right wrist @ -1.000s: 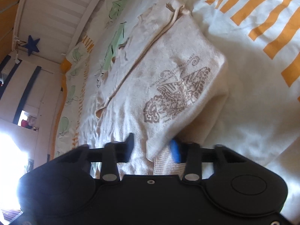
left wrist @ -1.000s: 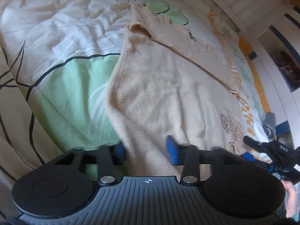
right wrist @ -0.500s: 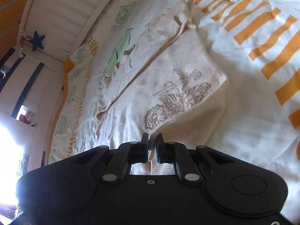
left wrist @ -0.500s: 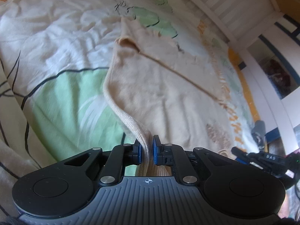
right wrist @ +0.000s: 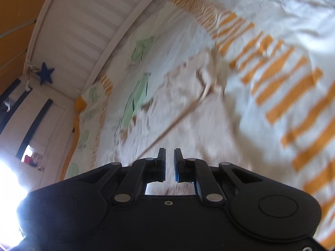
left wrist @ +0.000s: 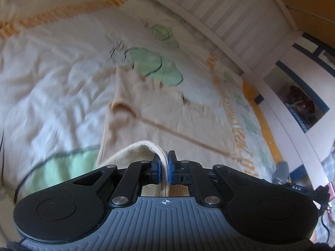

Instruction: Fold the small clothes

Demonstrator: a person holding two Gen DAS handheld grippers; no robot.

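A beige knit sweater [left wrist: 159, 113] lies on the bed, sleeves folded across its far end. My left gripper [left wrist: 164, 163] is shut on the sweater's ribbed hem [left wrist: 163, 167] and holds it lifted, so the cloth arches up from the left into the blue pads. In the right wrist view the sweater [right wrist: 194, 113] stretches away ahead, blurred. My right gripper [right wrist: 169, 161] has its jaws close together with a narrow gap; the hem looks pinched between them, but blur hides the contact.
A white bed cover [left wrist: 52, 79] with green leaf prints and orange stripes [right wrist: 289, 79] lies under the sweater. A white slatted bed rail [left wrist: 219, 21] runs along the far side. A blue star [right wrist: 45, 75] hangs on the wall at left.
Both grippers closed on the sweater's near hem, then rose and moved forward toward the far end, carrying the hem. The printed front is out of sight.
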